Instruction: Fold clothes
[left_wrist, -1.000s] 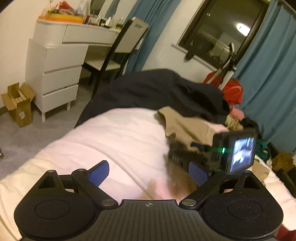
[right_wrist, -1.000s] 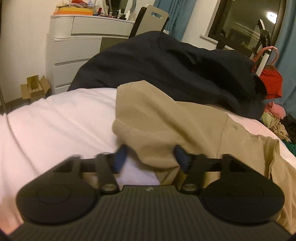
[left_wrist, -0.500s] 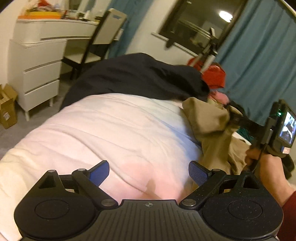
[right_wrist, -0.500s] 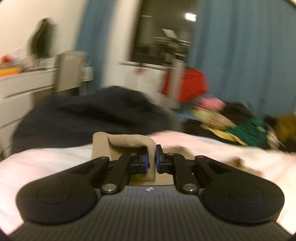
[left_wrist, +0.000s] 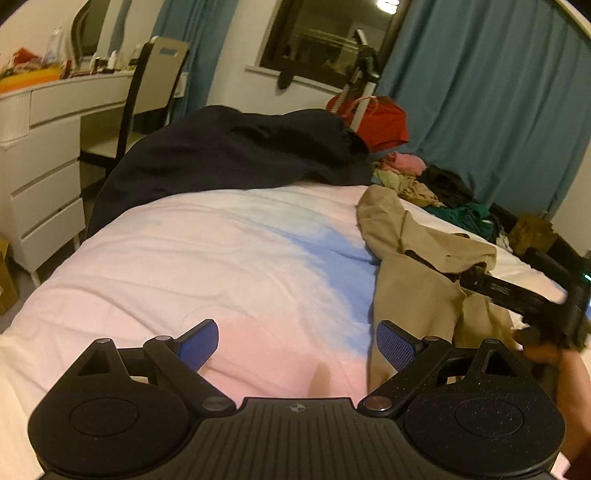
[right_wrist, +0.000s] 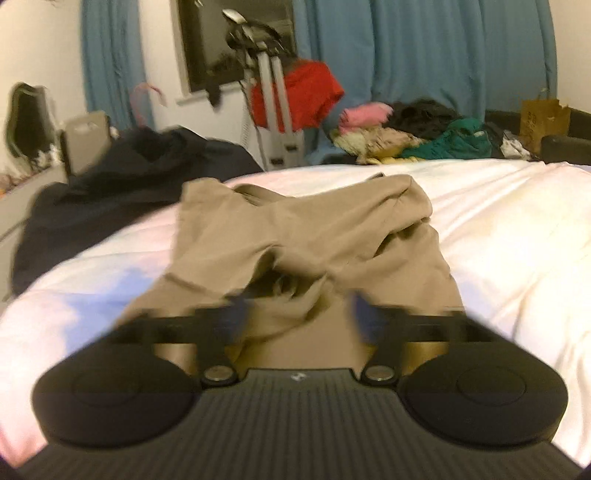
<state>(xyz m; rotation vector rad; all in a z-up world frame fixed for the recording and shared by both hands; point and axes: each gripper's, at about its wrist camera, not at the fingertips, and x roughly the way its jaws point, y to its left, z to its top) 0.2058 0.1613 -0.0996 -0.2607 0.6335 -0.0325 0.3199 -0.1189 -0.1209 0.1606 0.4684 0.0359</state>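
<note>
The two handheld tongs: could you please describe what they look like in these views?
Both are matte black plastic. The left tongs have a ribbed central body, two round speckled discs, silver pivot screws, a small centre logo and blue textured pads on angled linkage arms. The right tongs match, though their fingers are blurred. From the left view, the right unit carries a small green light.

Right gripper (right_wrist: 297, 317) fingers motion-blurred

R claw (right_wrist: 297, 314) open, over tan trousers (right_wrist: 306, 236)
</note>
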